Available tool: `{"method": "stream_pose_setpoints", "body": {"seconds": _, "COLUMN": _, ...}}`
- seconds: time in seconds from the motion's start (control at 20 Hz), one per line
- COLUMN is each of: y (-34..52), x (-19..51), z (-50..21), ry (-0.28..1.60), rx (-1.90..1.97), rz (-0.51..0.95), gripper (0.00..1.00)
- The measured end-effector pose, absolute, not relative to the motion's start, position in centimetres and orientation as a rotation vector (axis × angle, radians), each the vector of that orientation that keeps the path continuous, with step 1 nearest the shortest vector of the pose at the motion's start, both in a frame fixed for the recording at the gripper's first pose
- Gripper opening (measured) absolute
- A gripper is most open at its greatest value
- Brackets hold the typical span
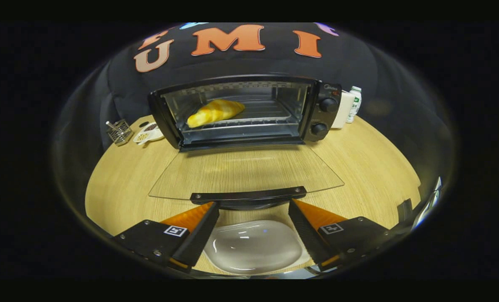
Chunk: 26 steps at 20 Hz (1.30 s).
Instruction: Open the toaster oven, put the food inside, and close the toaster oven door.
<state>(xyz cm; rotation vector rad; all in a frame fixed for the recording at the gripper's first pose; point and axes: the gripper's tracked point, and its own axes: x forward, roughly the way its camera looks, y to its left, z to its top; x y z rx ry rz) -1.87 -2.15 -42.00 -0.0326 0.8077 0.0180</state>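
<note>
- Now the gripper (253, 218) is hovering with its fingers spread apart and holding nothing, the tips sitting just short of the door handle (248, 196) at 12 o'clock.
- Between the fingers, toward 6 o'clock, a clear dish (253, 247) is lying bare on the table (375, 176).
- Beyond the handle, the glass door (245, 172) is lying fully down and flat.
- Further toward 12 o'clock, the oven (249, 111) is standing open, and the bread (215, 112) is resting on its rack, toward 11 o'clock.
- Judging by this, opening and loading are looking done; only closing the door is remaining.
</note>
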Motion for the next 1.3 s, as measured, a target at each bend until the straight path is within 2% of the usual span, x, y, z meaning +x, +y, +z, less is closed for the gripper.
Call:
{"method": "stream_pose_setpoints", "body": {"seconds": 0.85, "y": -0.2, "x": 4.0, "z": -32.2, "ry": 0.624, "rx": 0.030, "rz": 0.037, "gripper": 0.99}}
{"method": "stream_pose_setpoints", "body": {"seconds": 1.3, "y": 0.5, "x": 8.1, "z": -32.2, "ry": 0.596, "rx": 0.037, "rz": 0.017, "gripper": 1.00}}
